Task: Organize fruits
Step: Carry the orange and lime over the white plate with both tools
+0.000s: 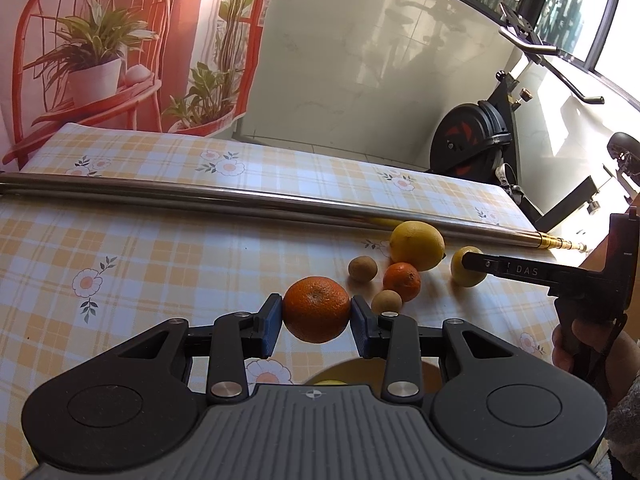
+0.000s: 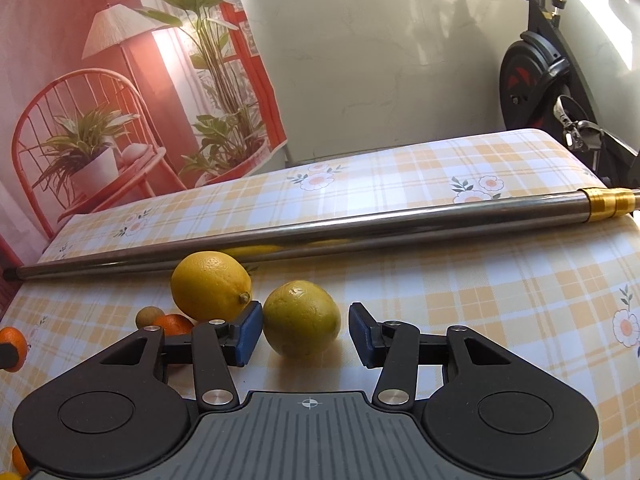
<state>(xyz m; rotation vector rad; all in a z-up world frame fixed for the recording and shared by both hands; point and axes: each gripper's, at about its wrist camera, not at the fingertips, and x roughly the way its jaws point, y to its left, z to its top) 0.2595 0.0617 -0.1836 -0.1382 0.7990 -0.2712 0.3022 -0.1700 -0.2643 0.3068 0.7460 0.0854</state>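
— Left tongs (image 1: 317, 320)?
— Clamped on an orange (image 1: 316, 309), held above the table (image 1: 160, 248).
— Right tongs (image 2: 306, 330)?
— Apart around a greenish lemon (image 2: 301, 318) resting on the table; left pad touching, right pad clear. A yellow lemon (image 2: 211, 285) lies just beyond, left.

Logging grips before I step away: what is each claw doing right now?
Left claw: shut on the orange.
Right claw: open around the greenish lemon, right pad clear of it.

Orange-and-white plaid tablecloth (image 1: 160, 248) with flowers; yellow lemon (image 2: 211, 285); blue jaws.
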